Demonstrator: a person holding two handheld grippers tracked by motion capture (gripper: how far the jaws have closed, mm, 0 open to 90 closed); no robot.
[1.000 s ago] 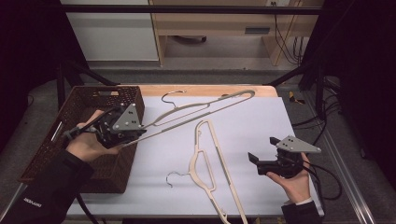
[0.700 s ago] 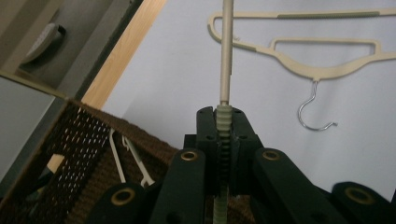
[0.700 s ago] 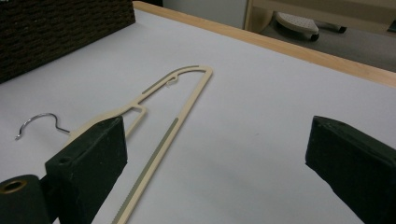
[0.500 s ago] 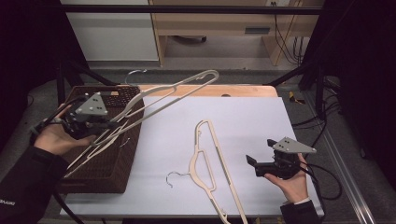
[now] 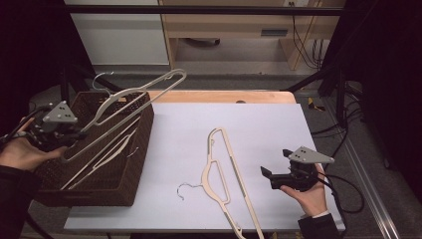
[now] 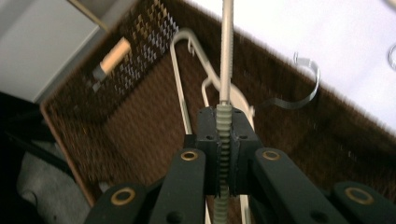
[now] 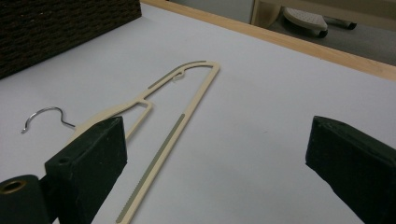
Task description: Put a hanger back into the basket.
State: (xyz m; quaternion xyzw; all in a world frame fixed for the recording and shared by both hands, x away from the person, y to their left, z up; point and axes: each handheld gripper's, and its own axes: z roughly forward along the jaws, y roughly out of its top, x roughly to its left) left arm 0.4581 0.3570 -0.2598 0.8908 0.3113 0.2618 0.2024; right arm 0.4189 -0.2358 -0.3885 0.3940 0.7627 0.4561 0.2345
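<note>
My left gripper point(image 5: 69, 135) is shut on the ribbed lower bar of a beige hanger point(image 5: 132, 97), which slants up to the right above a brown woven basket point(image 5: 142, 144). In the left gripper view the pads point(image 6: 208, 140) clamp that bar point(image 6: 226, 56) over the basket's inside point(image 6: 116, 140). Another beige hanger point(image 5: 99, 159) lies in the basket. A third hanger point(image 5: 219, 169) with a metal hook lies flat on the white table. My right gripper point(image 5: 268, 178) rests open to its right, with that hanger point(image 7: 182, 107) ahead and to the left of its jaws.
The basket stands at the table's left end, its near corner in the right gripper view point(image 7: 60, 28). A wooden strip point(image 5: 224, 95) runs along the table's far edge. Black frame posts and cables stand at the right point(image 5: 343, 99).
My left gripper has carried the hanger leftward, from the table's edge to above the basket. The right gripper and the hanger on the table have stayed put.
</note>
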